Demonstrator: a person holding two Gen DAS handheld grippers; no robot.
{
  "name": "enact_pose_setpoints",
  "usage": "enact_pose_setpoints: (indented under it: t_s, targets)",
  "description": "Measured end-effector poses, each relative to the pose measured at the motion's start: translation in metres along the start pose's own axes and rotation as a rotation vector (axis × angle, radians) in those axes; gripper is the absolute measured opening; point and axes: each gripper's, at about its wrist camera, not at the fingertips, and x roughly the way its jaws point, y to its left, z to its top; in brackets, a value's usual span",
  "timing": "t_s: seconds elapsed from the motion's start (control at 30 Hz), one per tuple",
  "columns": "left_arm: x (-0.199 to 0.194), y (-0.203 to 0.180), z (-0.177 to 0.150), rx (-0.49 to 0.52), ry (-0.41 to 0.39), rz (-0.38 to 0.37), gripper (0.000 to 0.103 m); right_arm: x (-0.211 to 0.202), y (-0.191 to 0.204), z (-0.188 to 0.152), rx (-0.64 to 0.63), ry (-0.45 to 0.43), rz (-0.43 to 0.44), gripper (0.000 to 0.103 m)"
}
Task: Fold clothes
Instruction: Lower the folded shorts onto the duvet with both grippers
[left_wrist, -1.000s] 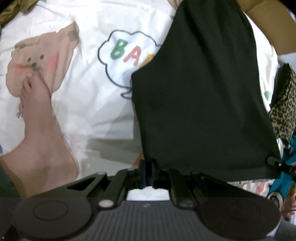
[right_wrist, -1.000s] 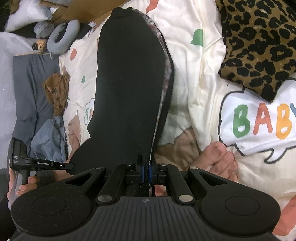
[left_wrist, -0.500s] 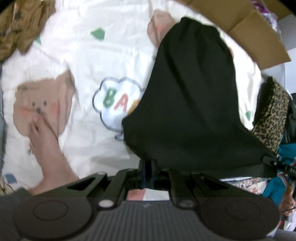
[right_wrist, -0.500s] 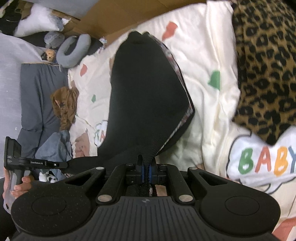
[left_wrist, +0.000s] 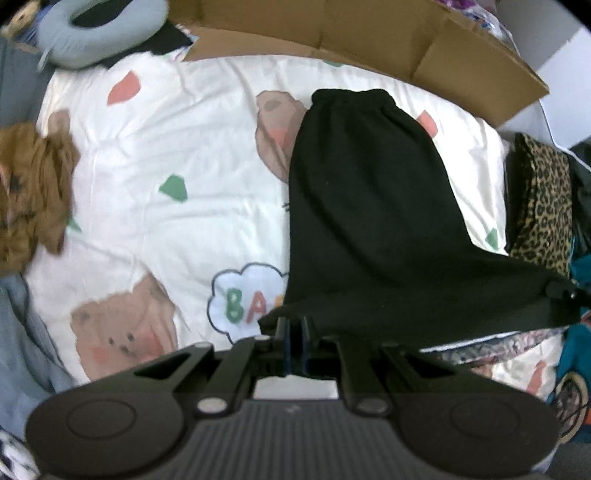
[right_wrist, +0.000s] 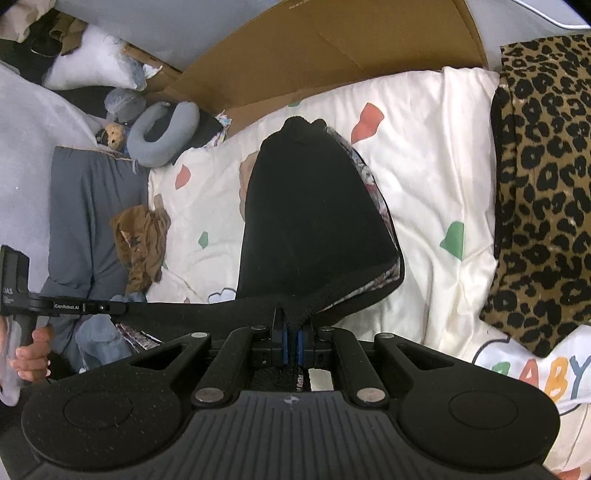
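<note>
The black garment (left_wrist: 369, 221) hangs stretched between the two grippers, its near edge pinched at both corners and its far, gathered end resting on the printed bed cover (left_wrist: 184, 155) near the cardboard (left_wrist: 369, 40). The left gripper (left_wrist: 293, 332) has its jaws nearly together, clamped on one corner of the cloth; the right gripper (right_wrist: 291, 332) is likewise narrowed onto the ribbed edge at the other corner. From both wrists the cloth runs straight ahead and away, so its long axis points from the held edge toward the cardboard, with a lighter patterned lining (right_wrist: 373, 184) peeping along its right side. Neither hand is nearer; they share the near edge evenly. My guess is the coming move carries that held edge forward over the far end to halve the length. A leopard-print cloth (right_wrist: 539, 177) lies close on the right, and the sagging side could brush it
</note>
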Motion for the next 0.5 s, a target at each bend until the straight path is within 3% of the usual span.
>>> enact_pose_setpoints:
  t_s: [0.2,0.5]
  targets:
    - [0.012,-0.004,0.029,0.09,0.019,0.056,0.004,0.013,0.001,0.013,0.008,-0.006,-0.007,0.003]
    - [0.058,0.003,0.058,0.141,0.086,0.052,0.004,0.05,-0.01,0.037,0.042,-0.019,-0.041,0.003]
